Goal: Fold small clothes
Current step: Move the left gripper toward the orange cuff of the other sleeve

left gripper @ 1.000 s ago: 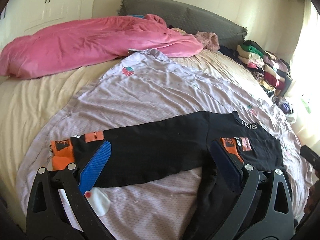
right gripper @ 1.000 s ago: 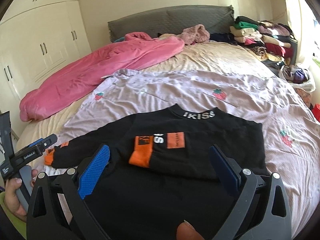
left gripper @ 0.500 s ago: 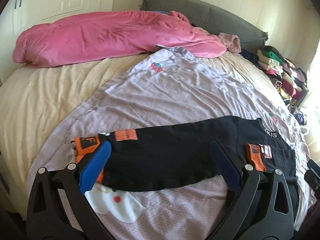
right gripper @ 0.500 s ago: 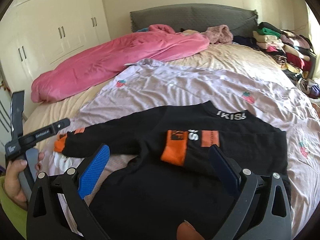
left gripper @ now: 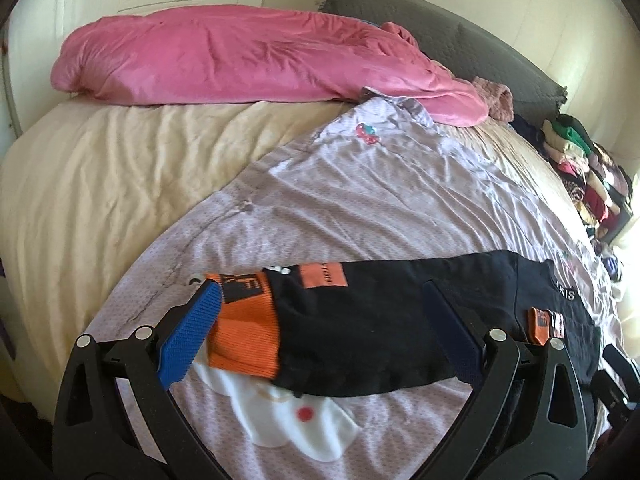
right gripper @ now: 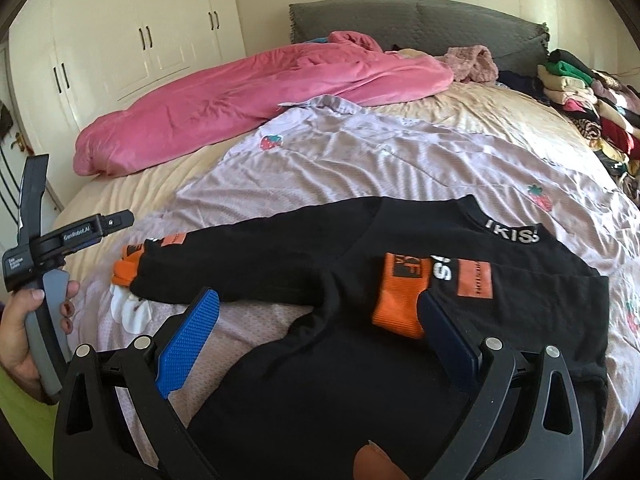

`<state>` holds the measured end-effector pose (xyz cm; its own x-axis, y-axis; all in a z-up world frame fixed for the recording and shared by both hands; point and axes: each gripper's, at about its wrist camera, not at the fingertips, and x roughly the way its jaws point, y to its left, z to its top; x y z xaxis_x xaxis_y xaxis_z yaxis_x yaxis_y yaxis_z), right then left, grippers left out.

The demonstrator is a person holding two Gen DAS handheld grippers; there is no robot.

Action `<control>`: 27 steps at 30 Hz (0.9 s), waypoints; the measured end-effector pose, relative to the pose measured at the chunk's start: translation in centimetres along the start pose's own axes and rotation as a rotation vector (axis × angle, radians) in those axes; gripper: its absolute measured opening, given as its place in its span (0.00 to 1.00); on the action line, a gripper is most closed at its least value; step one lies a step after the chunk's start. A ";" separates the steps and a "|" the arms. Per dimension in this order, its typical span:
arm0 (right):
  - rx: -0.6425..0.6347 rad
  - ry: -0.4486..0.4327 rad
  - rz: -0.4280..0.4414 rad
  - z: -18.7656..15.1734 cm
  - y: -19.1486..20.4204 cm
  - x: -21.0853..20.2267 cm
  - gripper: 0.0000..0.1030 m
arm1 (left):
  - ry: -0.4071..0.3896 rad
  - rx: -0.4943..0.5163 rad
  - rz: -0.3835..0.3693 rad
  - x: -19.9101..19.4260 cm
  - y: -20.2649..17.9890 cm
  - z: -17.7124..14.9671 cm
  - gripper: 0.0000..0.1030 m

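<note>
At 9 o'clock in the right wrist view, the left tool (right gripper: 116,219) was gripped in the person's hand (right gripper: 24,320), and its own camera showed it spread over the orange cuff (left gripper: 244,324). The black sweatshirt (right gripper: 340,272) lay flat on the lilac strawberry sheet (right gripper: 360,160), one sleeve (right gripper: 248,264) stretched toward 9 o'clock. The right tool (right gripper: 316,324) hovered spread above its body, holding nothing.

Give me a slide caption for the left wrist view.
Open left tool poised over the orange cuff of a black sweater's outstretched sleeve on the bed.
</note>
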<state>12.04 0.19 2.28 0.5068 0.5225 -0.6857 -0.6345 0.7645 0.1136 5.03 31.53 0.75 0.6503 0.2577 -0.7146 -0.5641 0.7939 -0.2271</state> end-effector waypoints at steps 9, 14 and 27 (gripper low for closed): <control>-0.024 0.033 0.037 -1.0 1.1 2.1 0.96 | 0.063 -0.065 -0.016 2.2 2.7 -0.4 0.91; 0.017 0.062 0.053 -2.0 0.4 3.0 0.96 | 0.096 -0.087 -0.029 3.5 3.1 -0.9 0.75; 0.117 0.054 0.046 -3.5 -2.8 2.4 0.96 | 0.167 0.025 0.074 7.0 0.8 -2.6 0.23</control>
<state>13.04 -2.02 -2.18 0.4448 0.5390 -0.7153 -0.5821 0.7810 0.2265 7.85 32.56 -6.14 0.5126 0.2224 -0.8293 -0.5933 0.7899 -0.1549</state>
